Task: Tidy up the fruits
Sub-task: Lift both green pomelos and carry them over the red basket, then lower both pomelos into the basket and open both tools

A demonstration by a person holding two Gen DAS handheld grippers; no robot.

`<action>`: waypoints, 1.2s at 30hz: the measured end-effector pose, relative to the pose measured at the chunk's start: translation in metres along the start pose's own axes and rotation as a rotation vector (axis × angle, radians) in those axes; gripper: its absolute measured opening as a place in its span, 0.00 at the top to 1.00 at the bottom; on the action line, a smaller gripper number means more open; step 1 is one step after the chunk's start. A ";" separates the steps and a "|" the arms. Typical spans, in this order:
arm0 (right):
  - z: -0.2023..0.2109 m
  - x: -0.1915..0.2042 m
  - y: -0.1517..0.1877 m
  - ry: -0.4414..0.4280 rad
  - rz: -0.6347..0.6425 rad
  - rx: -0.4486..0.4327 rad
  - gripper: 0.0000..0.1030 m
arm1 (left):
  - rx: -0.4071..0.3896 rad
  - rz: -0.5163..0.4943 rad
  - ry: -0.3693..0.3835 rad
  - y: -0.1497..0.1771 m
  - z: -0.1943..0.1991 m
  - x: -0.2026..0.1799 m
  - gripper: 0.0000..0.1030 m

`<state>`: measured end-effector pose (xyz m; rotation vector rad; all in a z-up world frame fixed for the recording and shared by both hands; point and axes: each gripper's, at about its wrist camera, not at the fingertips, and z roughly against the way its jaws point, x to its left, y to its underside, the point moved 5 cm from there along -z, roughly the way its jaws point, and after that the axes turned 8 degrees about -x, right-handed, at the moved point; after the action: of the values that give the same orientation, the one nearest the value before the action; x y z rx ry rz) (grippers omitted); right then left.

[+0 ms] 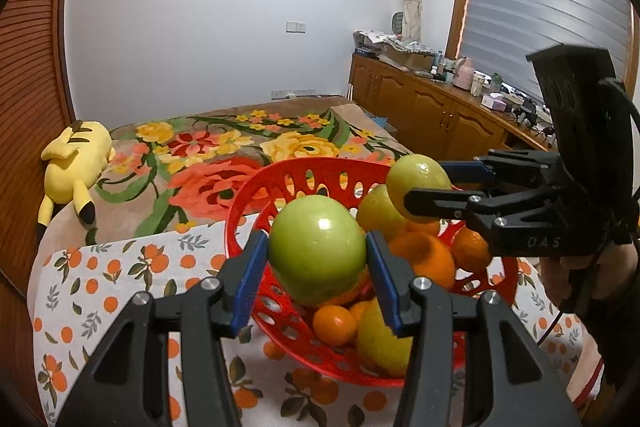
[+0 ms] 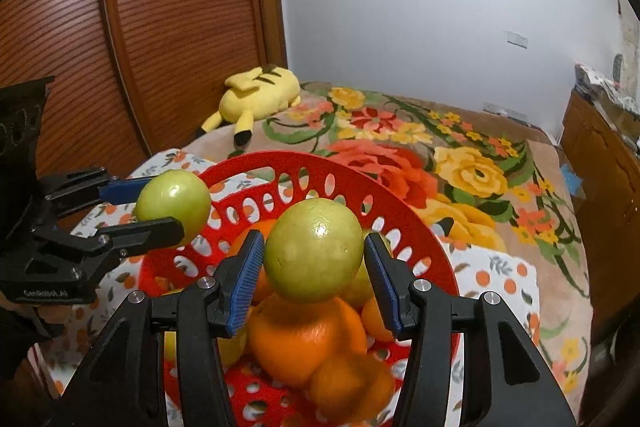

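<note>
Left gripper (image 1: 317, 259) is pinching a glossy green apple (image 1: 316, 249) between blue pads, above the red perforated basket (image 1: 304, 171). Right gripper (image 2: 314, 259) is clamping a second, yellower green apple (image 2: 314, 249) over the piled oranges (image 2: 304, 339). Beyond the basket, the floral blanket (image 1: 224, 147) is carrying a yellow plush toy (image 1: 74, 163).

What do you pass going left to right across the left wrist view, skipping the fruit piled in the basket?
Yellow plush toy → green apple in the left hand-held gripper → yellow-green apple in the right hand-held gripper → wooden cabinet.
</note>
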<state>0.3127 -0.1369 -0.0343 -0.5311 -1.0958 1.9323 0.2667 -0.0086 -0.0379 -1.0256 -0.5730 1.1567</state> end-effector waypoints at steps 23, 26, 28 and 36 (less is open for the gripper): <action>0.005 0.003 -0.001 -0.004 -0.012 -0.005 0.45 | 0.034 0.012 -0.027 0.007 -0.028 0.021 0.52; 0.009 0.006 0.002 -0.009 -0.013 -0.009 0.45 | 0.034 0.015 -0.034 0.007 -0.028 0.021 0.52; 0.012 0.007 0.004 -0.008 -0.014 -0.013 0.45 | 0.036 0.017 -0.039 0.008 -0.027 0.022 0.52; 0.020 0.008 0.014 -0.012 -0.039 -0.018 0.45 | 0.053 0.040 -0.045 0.011 -0.026 0.022 0.51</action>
<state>0.2879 -0.1436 -0.0359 -0.5046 -1.1248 1.8955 0.2903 0.0033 -0.0620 -0.9715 -0.5573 1.2263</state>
